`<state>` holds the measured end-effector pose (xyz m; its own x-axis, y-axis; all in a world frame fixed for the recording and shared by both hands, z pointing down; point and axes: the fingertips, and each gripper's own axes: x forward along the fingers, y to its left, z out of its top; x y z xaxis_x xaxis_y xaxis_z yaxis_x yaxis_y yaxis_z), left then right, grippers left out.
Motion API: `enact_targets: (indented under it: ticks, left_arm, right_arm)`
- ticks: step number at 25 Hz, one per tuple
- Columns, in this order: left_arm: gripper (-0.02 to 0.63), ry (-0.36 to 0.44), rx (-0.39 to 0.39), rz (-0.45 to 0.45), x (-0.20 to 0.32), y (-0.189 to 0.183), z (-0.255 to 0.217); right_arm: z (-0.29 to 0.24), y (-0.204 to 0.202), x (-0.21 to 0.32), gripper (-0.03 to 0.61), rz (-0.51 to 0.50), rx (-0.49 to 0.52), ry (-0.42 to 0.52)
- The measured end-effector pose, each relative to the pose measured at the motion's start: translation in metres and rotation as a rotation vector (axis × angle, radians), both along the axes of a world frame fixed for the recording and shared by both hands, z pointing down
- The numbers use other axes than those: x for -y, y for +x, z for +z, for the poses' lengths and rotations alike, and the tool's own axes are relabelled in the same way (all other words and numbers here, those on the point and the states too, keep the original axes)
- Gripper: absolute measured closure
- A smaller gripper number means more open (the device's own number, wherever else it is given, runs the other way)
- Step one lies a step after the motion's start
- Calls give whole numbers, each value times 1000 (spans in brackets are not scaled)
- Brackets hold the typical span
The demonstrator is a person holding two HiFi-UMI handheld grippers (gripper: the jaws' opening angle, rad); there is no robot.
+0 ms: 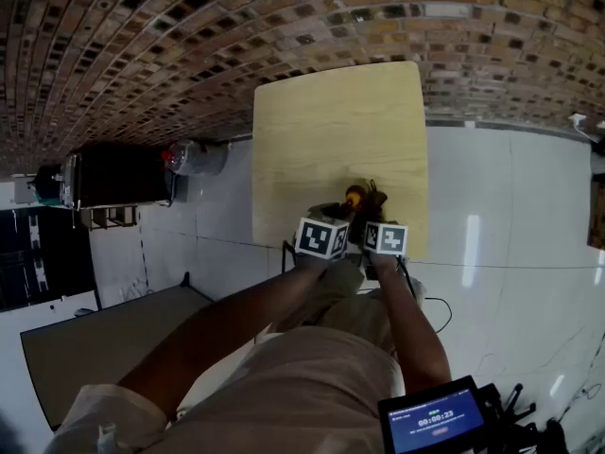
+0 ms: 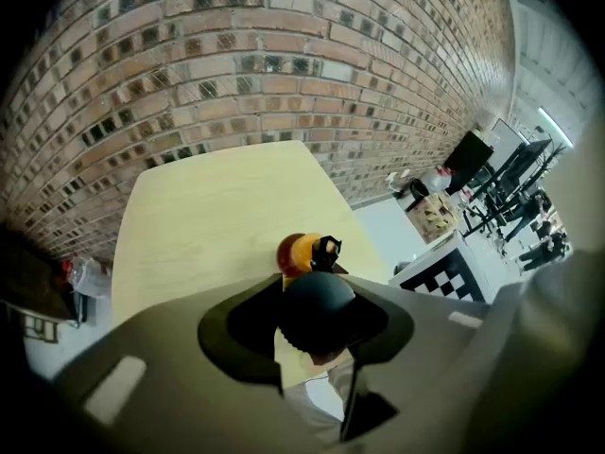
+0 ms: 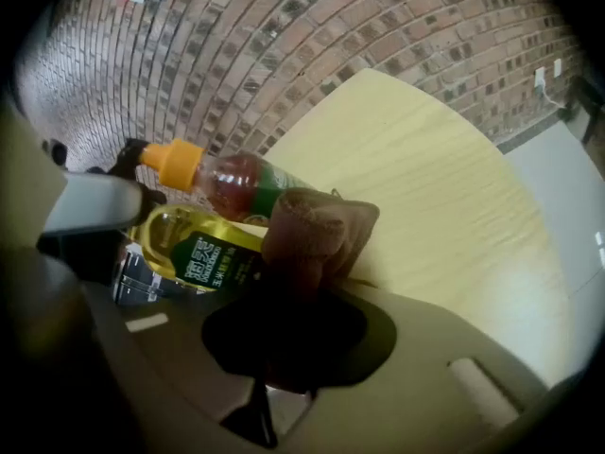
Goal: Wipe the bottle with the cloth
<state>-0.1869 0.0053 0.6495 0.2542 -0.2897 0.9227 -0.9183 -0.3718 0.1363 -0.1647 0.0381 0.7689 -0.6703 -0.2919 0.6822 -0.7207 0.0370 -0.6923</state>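
Bottle of oil (image 3: 184, 246) neighbours orange-capped bottle (image 3: 236, 185), both partly behind cloth (image 3: 317, 235).

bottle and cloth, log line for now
left tongs: shut on cap of oil bottle | right tongs: shut on cloth | cloth: beside oil bottle

Tabletop (image 1: 331, 130) open beyond, orange-capped bottle (image 3: 236, 183) and oil bottle (image 3: 184, 244) crowd near edge
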Motion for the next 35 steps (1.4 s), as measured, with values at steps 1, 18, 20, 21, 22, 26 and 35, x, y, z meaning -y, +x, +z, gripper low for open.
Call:
enact_targets:
  ticks: [1, 18, 20, 21, 22, 26, 35]
  left_arm:
    - [448, -2, 1, -12, 2, -2, 0]
    - [426, -18, -52, -428, 33, -23, -2]
    - [369, -31, -62, -415, 35, -19, -3]
    - [355, -36, -67, -397, 36, -16, -4]
    - [334, -43, -74, -371, 35, -14, -5]
    - [333, -103, -75, -233, 21, -11, 2]
    - [322, 99, 92, 228, 14, -26, -29]
  right_arm:
    - [4, -1, 3, 508, -19, -32, -6]
    - [-18, 44, -7, 506, -104, -127, 138]
    - [-32, 60, -15, 506, -107, -131, 158]
    - [-42, 68, -17, 506, -108, -136, 172]
    - [-48, 76, -19, 506, -105, -139, 179]
    - [-29, 93, -35, 506, -76, -139, 156]
    - [-44, 93, -30, 506, -104, -95, 219]
